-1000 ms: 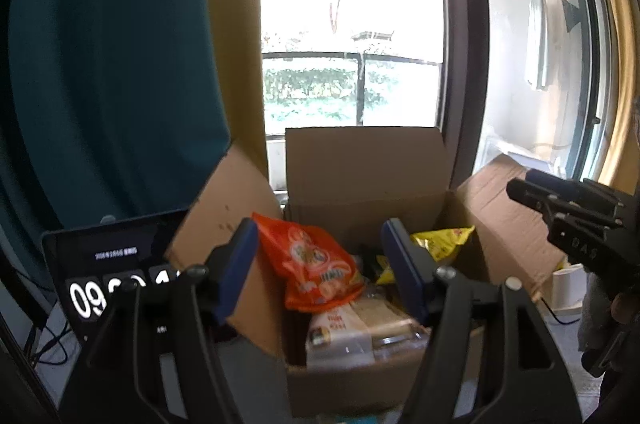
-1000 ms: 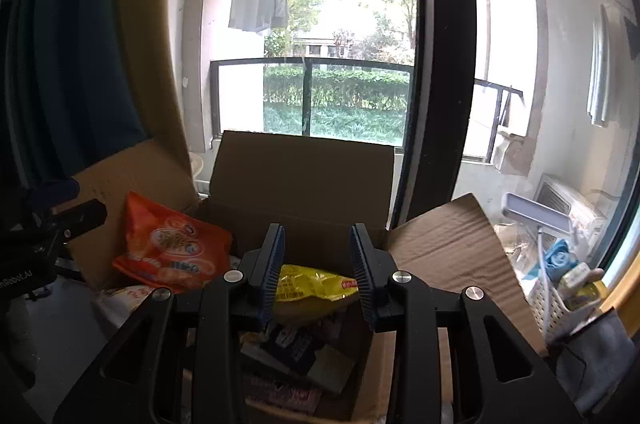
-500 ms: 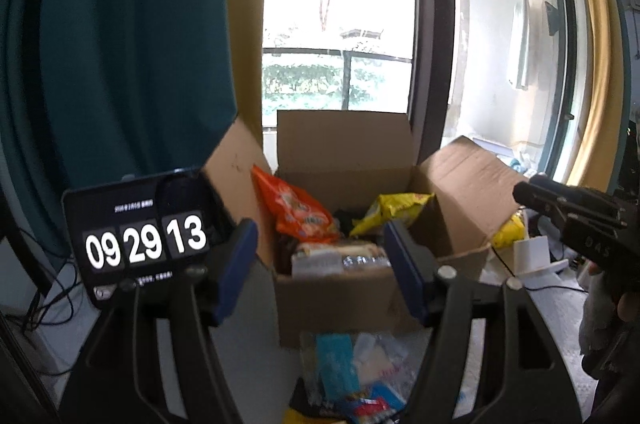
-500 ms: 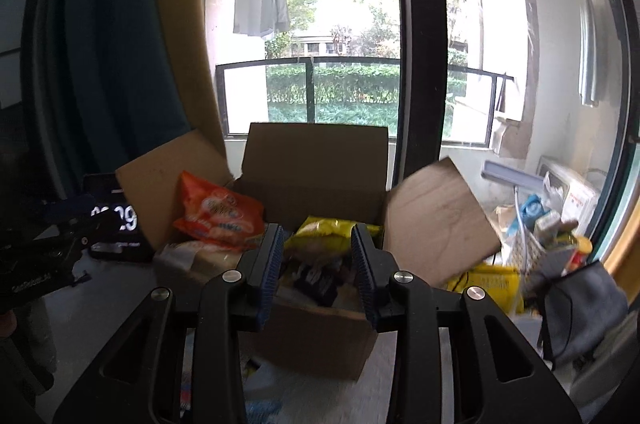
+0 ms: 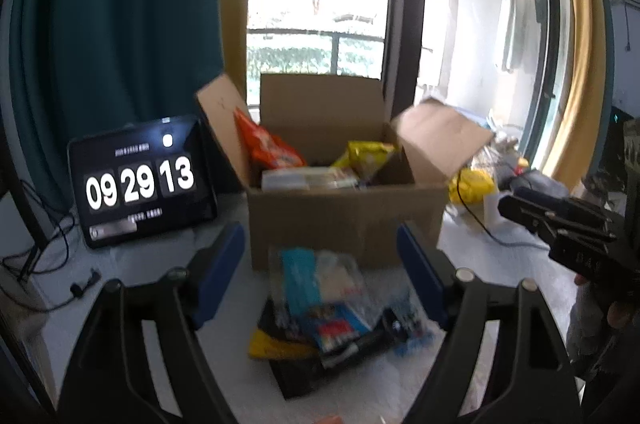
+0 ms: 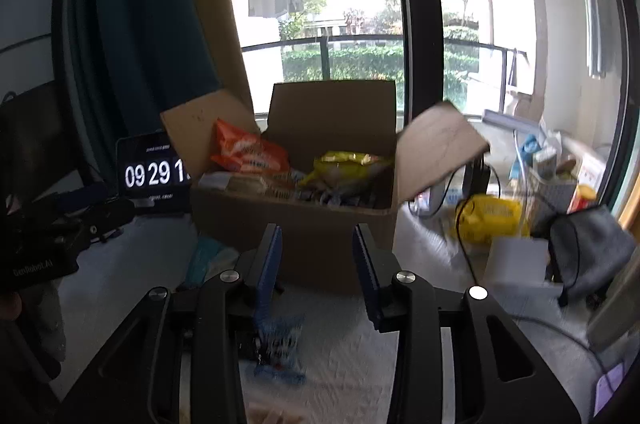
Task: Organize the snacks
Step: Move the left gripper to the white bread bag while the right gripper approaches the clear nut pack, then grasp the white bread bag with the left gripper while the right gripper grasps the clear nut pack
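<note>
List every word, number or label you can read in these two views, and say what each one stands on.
"09 29 13": clock screen beside the cardboard box.
"GenRobot.AI": body of the left gripper, seen from the right wrist.
"DAS", roughly: body of the right gripper, blurred.
Small lines on the clock screen: too small to read.
Print on the snack packets: too blurred to read.

The left gripper (image 5: 320,264) is built of two black, curved plastic arms with triangular cut-outs, each ended by a blue ribbed pad (image 5: 218,276). Round silver screws (image 5: 464,274) are set at the pivots. The right gripper (image 6: 316,264) is made alike: black arms, blue ridged pads (image 6: 270,264), bright silver screw heads (image 6: 405,277). White lettering, blurred, is printed on the black body of each unit where it is seen from the other camera. A grey cloth or glove (image 6: 48,320) is seen below the left unit.
</note>
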Action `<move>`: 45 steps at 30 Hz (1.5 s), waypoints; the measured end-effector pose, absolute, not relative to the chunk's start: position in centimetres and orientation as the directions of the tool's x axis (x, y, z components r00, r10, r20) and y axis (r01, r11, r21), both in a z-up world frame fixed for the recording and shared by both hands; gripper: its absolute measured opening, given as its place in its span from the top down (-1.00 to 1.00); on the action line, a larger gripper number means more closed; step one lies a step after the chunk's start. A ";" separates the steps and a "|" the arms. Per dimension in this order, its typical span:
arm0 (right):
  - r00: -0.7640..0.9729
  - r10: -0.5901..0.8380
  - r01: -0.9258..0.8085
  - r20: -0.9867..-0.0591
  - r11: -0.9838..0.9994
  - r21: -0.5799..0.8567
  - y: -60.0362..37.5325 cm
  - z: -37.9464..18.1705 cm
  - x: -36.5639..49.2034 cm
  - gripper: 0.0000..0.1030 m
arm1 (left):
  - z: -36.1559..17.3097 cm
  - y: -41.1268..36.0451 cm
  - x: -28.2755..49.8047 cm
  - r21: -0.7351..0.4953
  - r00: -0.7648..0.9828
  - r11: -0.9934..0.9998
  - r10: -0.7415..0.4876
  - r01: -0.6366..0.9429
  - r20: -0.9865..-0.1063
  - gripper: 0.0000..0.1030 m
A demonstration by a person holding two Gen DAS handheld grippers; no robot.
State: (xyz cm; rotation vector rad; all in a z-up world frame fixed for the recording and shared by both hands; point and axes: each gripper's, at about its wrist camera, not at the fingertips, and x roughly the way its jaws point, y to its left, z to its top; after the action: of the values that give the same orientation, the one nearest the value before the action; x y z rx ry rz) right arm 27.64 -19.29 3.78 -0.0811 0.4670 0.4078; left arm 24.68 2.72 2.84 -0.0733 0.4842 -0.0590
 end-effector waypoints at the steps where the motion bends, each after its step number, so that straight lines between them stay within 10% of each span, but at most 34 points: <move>1: 0.809 0.368 -0.403 -0.458 0.915 0.022 -19.4 3.5 27.4 0.22 | 2.3 2.5 24.3 -0.089 0.878 0.995 -0.078 0.041 -0.473 -0.55; 19: 0.706 0.407 -0.427 -0.579 0.897 0.110 -22.7 -3.7 23.5 0.10 | -6.5 -0.3 19.0 -0.167 0.762 0.986 -0.115 0.009 -0.638 -0.56; 45: 0.529 0.457 -0.434 -0.715 0.870 0.235 -18.1 -9.7 22.0 -0.59 | -12.0 0.0 16.1 -0.259 0.641 0.958 -0.276 0.122 -0.717 -0.59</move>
State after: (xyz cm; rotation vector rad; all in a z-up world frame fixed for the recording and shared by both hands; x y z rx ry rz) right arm 22.00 -18.15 -9.68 0.0294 0.8628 0.5321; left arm 16.06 -0.04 -11.97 -0.1942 0.8466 -0.2283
